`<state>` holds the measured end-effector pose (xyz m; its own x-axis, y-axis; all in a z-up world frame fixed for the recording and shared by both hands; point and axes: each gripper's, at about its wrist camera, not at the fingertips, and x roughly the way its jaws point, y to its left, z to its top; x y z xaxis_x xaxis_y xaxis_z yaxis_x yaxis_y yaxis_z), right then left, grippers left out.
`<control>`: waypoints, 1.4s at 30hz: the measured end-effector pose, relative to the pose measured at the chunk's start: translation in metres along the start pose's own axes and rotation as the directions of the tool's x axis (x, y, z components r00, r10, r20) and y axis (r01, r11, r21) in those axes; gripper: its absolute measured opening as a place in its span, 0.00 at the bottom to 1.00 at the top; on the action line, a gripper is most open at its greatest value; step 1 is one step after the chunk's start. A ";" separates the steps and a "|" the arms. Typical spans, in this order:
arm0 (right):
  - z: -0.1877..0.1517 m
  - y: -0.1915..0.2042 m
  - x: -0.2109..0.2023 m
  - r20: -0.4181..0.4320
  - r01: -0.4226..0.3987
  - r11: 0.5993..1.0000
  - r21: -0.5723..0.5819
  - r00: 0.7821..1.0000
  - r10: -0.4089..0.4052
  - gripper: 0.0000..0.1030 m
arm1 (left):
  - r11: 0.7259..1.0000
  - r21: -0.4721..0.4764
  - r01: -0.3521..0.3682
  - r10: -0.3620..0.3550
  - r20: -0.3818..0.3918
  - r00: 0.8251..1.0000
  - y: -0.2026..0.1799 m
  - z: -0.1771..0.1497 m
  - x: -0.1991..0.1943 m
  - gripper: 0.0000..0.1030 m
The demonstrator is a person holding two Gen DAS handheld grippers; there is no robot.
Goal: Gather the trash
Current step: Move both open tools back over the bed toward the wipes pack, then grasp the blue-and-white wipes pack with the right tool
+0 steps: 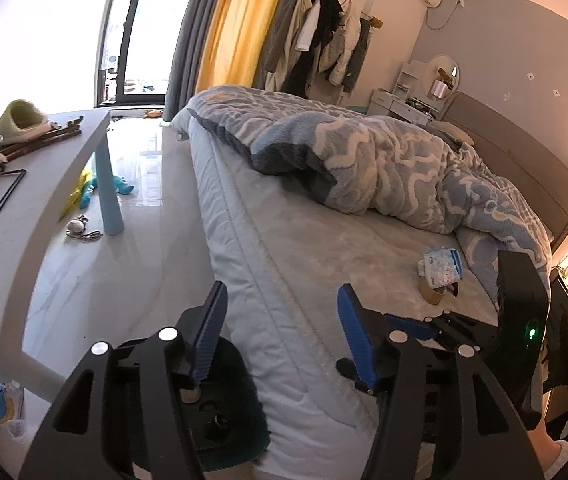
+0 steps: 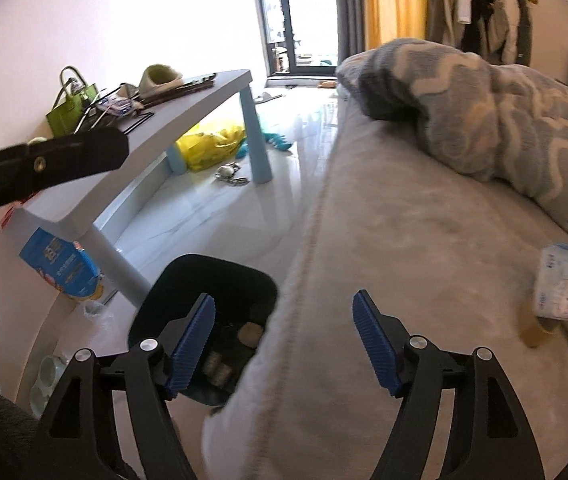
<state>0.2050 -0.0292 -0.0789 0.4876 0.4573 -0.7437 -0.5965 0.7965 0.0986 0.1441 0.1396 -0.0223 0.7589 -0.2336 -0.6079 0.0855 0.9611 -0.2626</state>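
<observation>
A black trash bin (image 2: 219,288) stands on the floor beside the bed and holds several crumpled pieces; in the left wrist view it (image 1: 239,408) shows under my fingers. A white-and-blue tissue pack (image 2: 564,280) lies on the grey bed sheet next to a brown tape roll (image 2: 540,332); both also show in the left wrist view, the pack (image 1: 442,266) above the roll (image 1: 436,294). My left gripper (image 1: 284,340) is open and empty over the bed edge. My right gripper (image 2: 284,344) is open and empty above the bin's rim and the bed edge.
A grey-blue low table (image 2: 203,96) with a green bag (image 2: 69,108), a slipper and clutter stands to the left. A yellow bag (image 2: 211,144) and toys lie under it. A blue package (image 2: 59,264) sits by the table leg. A rumpled blue duvet (image 1: 384,160) covers the bed's far side.
</observation>
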 end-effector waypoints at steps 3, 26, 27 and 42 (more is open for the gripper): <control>0.000 -0.018 -0.003 0.004 0.026 0.999 0.024 1.000 -0.026 0.75 | 1.000 0.010 0.002 -0.002 -0.008 1.000 -0.010 0.001 0.008 0.61; 0.015 -0.146 -0.031 0.005 0.332 0.932 0.141 0.942 -0.336 0.91 | 0.997 0.073 0.041 -0.034 -0.089 0.995 -0.060 0.007 0.078 0.65; 0.015 -0.149 -0.029 -0.002 0.342 0.929 0.141 0.939 -0.345 0.92 | 0.996 0.075 0.044 -0.037 -0.093 0.995 -0.061 0.008 0.081 0.65; 0.015 -0.189 0.000 -0.109 0.434 0.884 0.176 0.901 -0.420 0.94 | 0.994 0.090 0.059 -0.047 -0.128 0.991 -0.079 0.011 0.116 0.66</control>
<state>0.3273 -0.1739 -0.0878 0.6205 0.0341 -0.7834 -0.2035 0.9718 -0.1188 0.2330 0.0378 -0.0638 0.6655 -0.2953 -0.6855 0.1873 0.9551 -0.2296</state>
